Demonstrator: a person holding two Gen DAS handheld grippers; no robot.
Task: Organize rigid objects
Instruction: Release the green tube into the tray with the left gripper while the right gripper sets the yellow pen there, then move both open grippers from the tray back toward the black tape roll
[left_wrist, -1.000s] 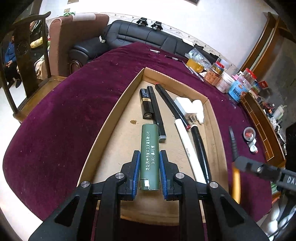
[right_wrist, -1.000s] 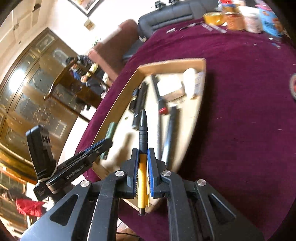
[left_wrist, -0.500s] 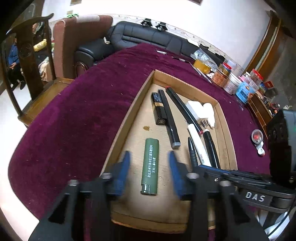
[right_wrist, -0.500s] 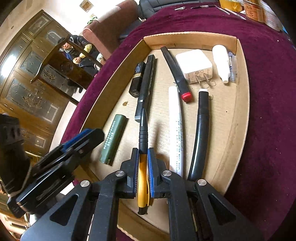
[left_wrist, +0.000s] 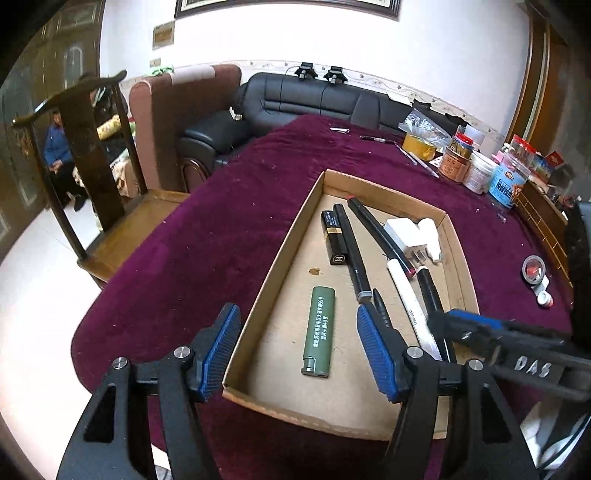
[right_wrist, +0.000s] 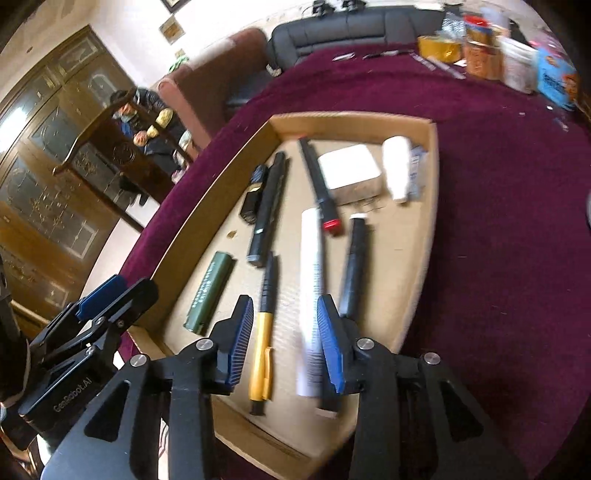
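Note:
A shallow cardboard tray (left_wrist: 280, 254) (right_wrist: 207, 218) lies on the purple tablecloth. A green lighter (left_wrist: 318, 331) (right_wrist: 209, 291) lies flat in its near left part. My left gripper (left_wrist: 299, 347) is open and empty, above and behind the lighter. A yellow and black pen (right_wrist: 264, 332) lies in the tray beside the lighter. My right gripper (right_wrist: 284, 341) is open around the pen's yellow end without holding it. The tray also holds black markers (left_wrist: 351, 251), a white marker (right_wrist: 312, 280), a lipstick (left_wrist: 334, 236) and a white charger (left_wrist: 406, 236).
Jars and tins (left_wrist: 476, 166) stand at the table's far right edge. A tape roll (left_wrist: 533, 269) lies right of the tray. A wooden chair (left_wrist: 85, 155), an armchair and a black sofa (left_wrist: 314, 96) stand beyond the table.
My left gripper opened, let go of the green lighter in the tray and drew back. My right gripper lowered the yellow pen into the tray and opened, leaving it beside the lighter.

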